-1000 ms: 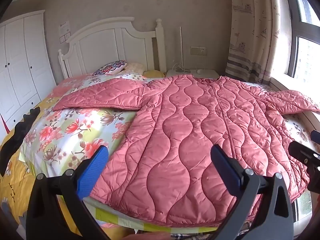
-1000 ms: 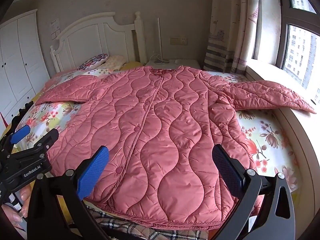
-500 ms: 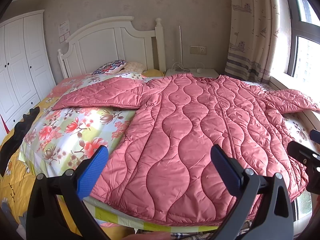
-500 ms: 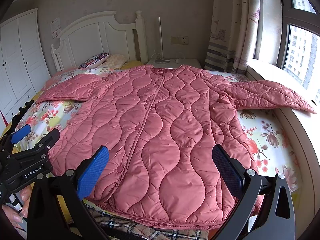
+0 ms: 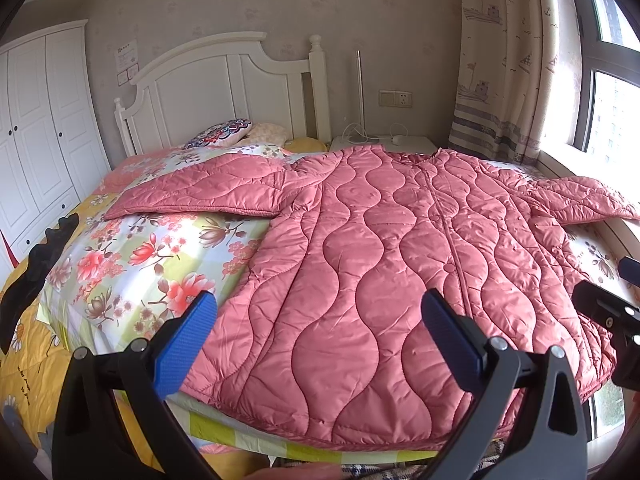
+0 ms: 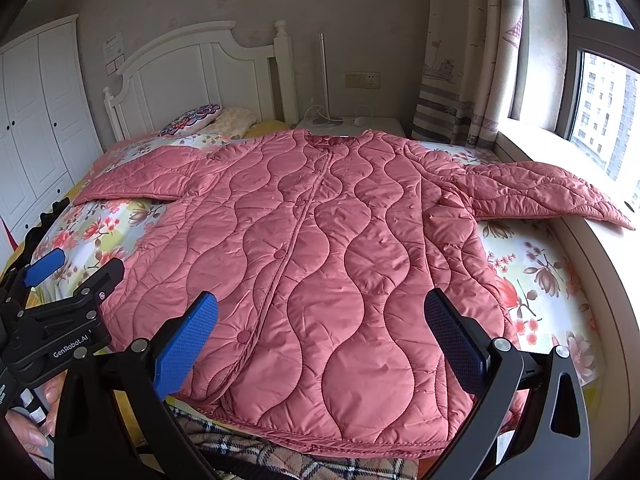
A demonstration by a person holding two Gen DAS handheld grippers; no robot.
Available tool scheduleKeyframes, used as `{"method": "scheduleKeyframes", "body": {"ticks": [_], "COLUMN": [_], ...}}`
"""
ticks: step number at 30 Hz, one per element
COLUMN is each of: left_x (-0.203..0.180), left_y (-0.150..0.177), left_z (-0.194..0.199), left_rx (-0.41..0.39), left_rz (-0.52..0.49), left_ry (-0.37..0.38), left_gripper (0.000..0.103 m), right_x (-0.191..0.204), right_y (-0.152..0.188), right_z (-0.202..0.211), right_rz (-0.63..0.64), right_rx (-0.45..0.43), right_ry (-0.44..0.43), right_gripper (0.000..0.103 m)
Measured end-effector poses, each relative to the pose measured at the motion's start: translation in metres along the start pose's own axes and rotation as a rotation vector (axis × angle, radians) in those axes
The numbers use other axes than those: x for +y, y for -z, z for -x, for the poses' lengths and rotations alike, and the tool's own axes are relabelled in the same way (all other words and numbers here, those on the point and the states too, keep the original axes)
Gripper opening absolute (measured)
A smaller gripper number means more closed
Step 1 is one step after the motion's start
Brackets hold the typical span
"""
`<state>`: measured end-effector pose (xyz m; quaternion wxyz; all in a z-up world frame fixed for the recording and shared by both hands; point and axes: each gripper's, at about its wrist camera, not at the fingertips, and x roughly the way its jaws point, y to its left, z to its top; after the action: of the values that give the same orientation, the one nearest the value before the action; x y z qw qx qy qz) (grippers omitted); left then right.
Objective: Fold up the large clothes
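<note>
Along the far left stands a white wardrobe (image 5: 36,128), then the white headboard (image 5: 208,92) and a patterned pillow (image 5: 224,138). Nearer, the left hand-held gripper (image 5: 320,332) hovers above the hem with its blue pads spread wide, holding nothing. Across the floral bedspread (image 5: 132,264) lies the pink quilted coat (image 6: 320,248), flat, front up, snapped closed, sleeves out to both sides. Above its lower right part the right hand-held gripper (image 6: 322,330) is likewise wide apart and empty. Rightmost, one sleeve (image 6: 552,192) rests on the windowsill (image 6: 600,248) beside the curtain (image 6: 460,52).
</note>
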<state>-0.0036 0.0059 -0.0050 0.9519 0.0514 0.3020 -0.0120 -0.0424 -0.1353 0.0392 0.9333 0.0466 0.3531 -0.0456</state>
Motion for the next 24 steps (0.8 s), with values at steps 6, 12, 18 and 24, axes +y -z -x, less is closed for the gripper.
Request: {"method": "scheduleKeyframes", "body": {"ticks": [6,12,18,24], "left_x": [0.000,0.000,-0.004,-0.003], "left_y": [0.000,0.000,0.007,0.010], "left_z": [0.000,0.000,-0.001,-0.001], "left_rx": [0.000,0.001,0.002,0.003], "left_rz": [-0.001,0.000,-0.004,-0.004], "left_ry": [-0.001,-0.001,0.001,0.000], "left_gripper": [0.101,0.101,0.101,0.101], "right_x": [0.001,0.002,0.003,0.002], "right_y": [0.000,0.001,0.002,0.001], "right_z": [0.000,-0.001,-0.002,-0.002], "right_rz": [0.001,0.004,0.005,0.004], "right_rx": [0.001,0.005,0.005,0.005], "right_ry": [0.000,-0.003,-0.003,-0.002], "right_gripper": [0.099,0.099,0.099,0.099]}}
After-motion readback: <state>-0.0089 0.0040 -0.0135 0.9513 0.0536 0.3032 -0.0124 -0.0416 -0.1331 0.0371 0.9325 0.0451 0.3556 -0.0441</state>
